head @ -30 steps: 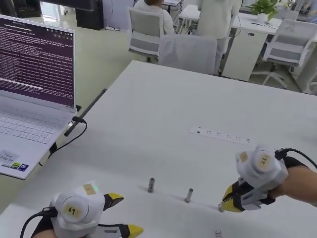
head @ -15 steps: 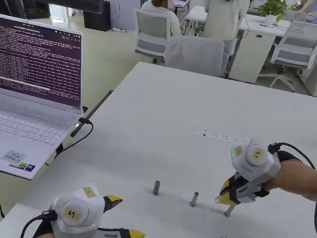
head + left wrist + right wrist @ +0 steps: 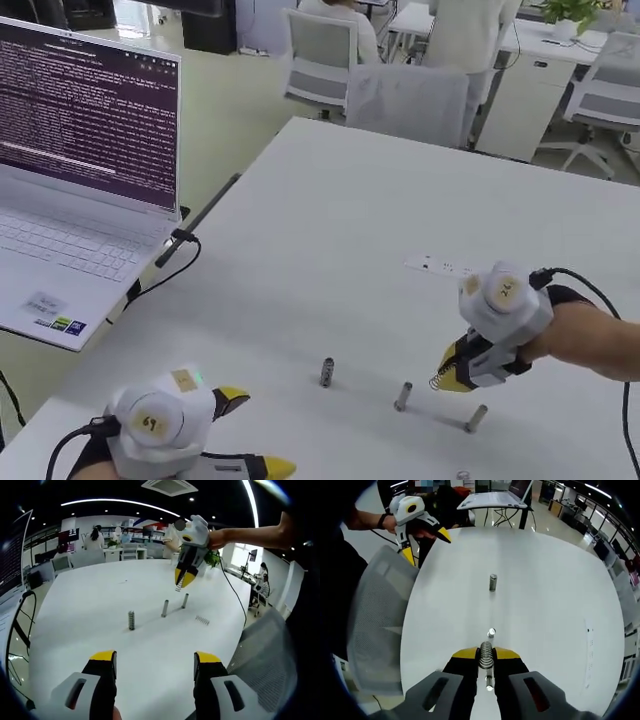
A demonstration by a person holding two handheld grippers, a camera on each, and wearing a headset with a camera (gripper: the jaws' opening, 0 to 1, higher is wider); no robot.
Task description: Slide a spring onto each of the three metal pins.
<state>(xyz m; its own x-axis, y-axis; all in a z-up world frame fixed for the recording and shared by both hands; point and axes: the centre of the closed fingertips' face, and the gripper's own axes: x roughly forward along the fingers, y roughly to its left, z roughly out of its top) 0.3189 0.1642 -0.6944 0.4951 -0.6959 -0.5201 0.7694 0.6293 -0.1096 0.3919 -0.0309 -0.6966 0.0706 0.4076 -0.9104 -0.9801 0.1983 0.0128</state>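
The right gripper (image 3: 485, 652) pinches a spring (image 3: 485, 659) and hovers just above the counter (image 3: 330, 250), near the bare middle pin (image 3: 403, 396) and end pin (image 3: 476, 418). The third pin (image 3: 327, 372) already wears one. The left gripper (image 3: 155, 662) sits low with its jaws spread, holding nothing.

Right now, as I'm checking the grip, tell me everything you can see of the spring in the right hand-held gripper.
The spring is a short coil of bare grey metal wire with open, even turns. The right hand-held gripper pinches it between its yellow jaw tips, and one end sticks out past them. It hangs clear of the white table, tilted downward near a bare pin but not yet on it. Only the jaws touch it.
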